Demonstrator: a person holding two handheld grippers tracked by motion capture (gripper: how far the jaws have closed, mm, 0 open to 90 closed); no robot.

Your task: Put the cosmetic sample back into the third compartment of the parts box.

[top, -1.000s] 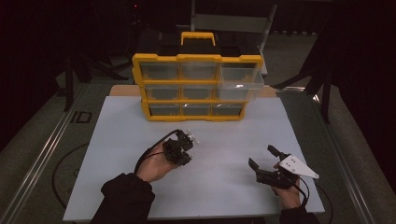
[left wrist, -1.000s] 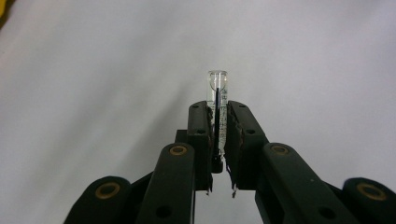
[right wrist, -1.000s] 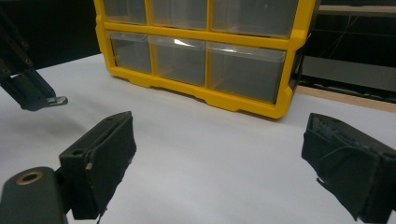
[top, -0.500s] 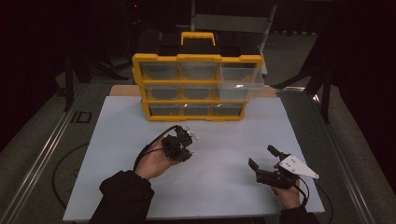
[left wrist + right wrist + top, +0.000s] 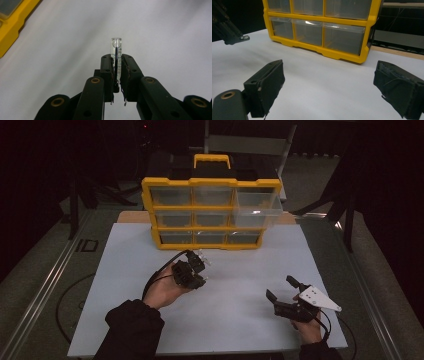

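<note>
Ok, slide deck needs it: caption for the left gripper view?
Left gripper fingers clamp a clear glass vial above the white table.

One yellow drawer cabinet (image 5: 210, 215), nine clear drawers, one drawer (image 5: 257, 202) pulled out. One glass vial (image 5: 116, 58). Two grippers: left gripper (image 5: 200, 265), right gripper (image 5: 281, 288). One white bench (image 5: 240, 295). One chair (image 5: 245, 145) behind.
</note>
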